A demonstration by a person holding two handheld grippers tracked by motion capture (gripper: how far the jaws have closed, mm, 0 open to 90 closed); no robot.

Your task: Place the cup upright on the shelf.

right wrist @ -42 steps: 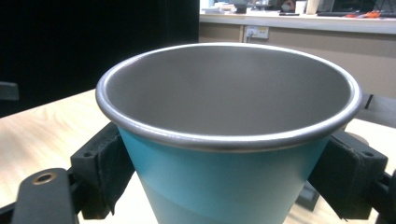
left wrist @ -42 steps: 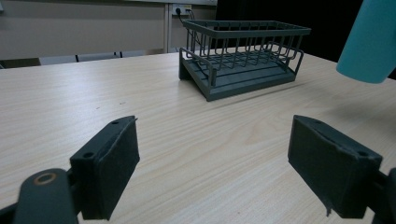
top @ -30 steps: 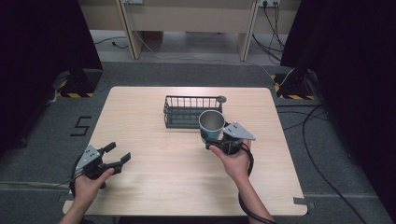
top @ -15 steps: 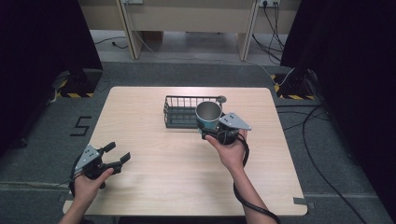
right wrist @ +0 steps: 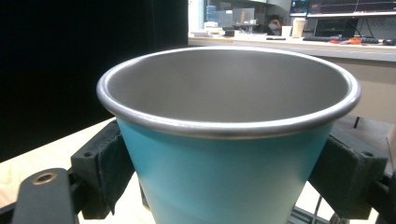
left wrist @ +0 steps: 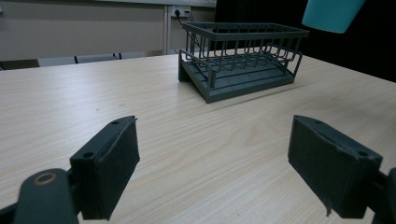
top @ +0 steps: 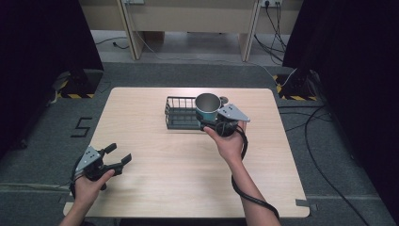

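Note:
A teal metal cup (top: 207, 106) with a steel rim is held upright in the air, my right gripper (top: 212, 121) shut on its sides. It hangs above the right end of a dark wire rack (top: 181, 114) that stands on the table's far middle. In the right gripper view the cup (right wrist: 229, 140) sits between both pads (right wrist: 105, 168). My left gripper (top: 117, 157) rests open near the table's front left corner, with nothing between its jaws. In the left gripper view the wire rack (left wrist: 240, 58) stands ahead and the cup's base (left wrist: 332, 14) shows at the top right.
The light wooden table (top: 155, 174) has bare surface between the two grippers. A small round grey object (top: 224, 99) lies behind the rack. Cables (top: 324, 136) trail on the floor to the right, and dark curtains stand on both sides.
My right gripper has carried the cup away from me and slightly left, from beside the rack's right end to above it. The left gripper has stayed put.

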